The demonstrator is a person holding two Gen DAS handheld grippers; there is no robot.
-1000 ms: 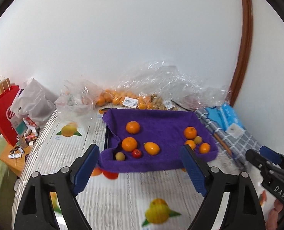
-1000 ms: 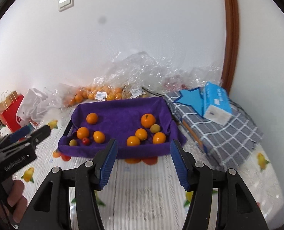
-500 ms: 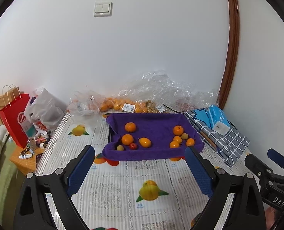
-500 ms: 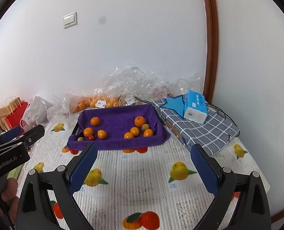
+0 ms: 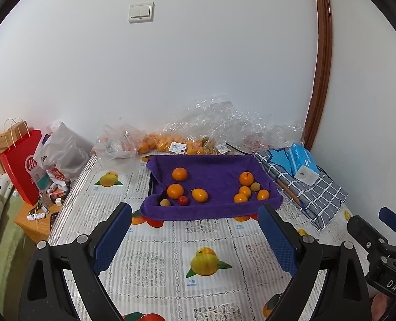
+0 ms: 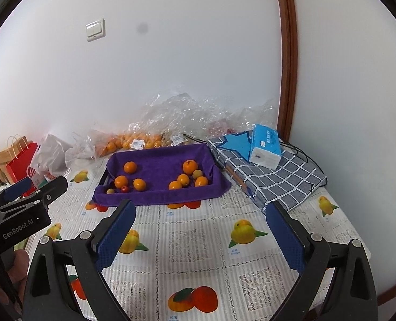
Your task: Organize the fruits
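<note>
White "GenRobot.AI" lettering on the black body of the left gripper [image 6: 21, 187], white letters "DA" cut off at the frame edge on the right gripper [image 5: 385, 227], price stickers on the fruit bags [image 5: 177, 147] too small to read

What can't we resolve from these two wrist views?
- Fruit in the clear bags, both views: crinkled plastic and glare hide kind and count.
- Tray under the purple towel: only a dark edge shows.
- Small red fruit: too small to identify.
- Right claw body in the left view: cut off by the frame edge.
- Clutter on the side table: too small.
</note>
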